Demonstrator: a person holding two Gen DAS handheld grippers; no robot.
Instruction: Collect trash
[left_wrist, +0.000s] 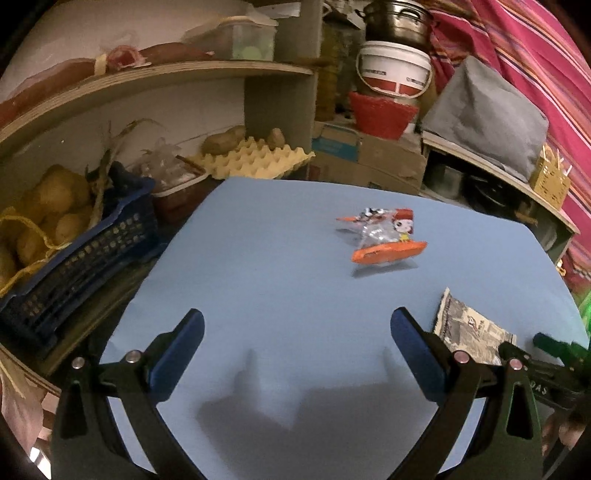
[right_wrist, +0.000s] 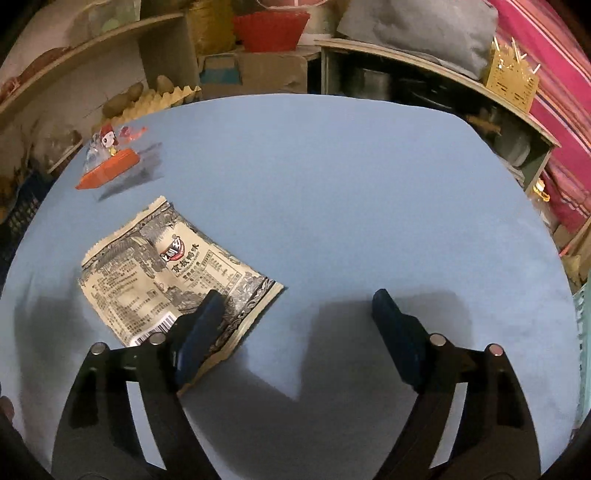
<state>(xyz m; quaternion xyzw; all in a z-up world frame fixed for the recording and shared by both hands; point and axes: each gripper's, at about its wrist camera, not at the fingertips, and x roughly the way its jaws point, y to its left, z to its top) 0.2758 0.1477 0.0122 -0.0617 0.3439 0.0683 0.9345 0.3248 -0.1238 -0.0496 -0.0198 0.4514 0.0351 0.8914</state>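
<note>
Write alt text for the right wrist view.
The right hand-held gripper hangs open over a blue table, its left finger overlapping a flat beige printed snack wrapper. Farther back on the left lies a crumpled orange-and-clear wrapper; cluttered shelves ring the table.

Blue table bears orange wrapper, beige packet.

Our left tongs have black, triangular-cutout arms ending in blue padded fingers, with round silver screws at the joints. Our right tongs look the same: black arms, dark blue pads, silver screws near each hinge.
</note>
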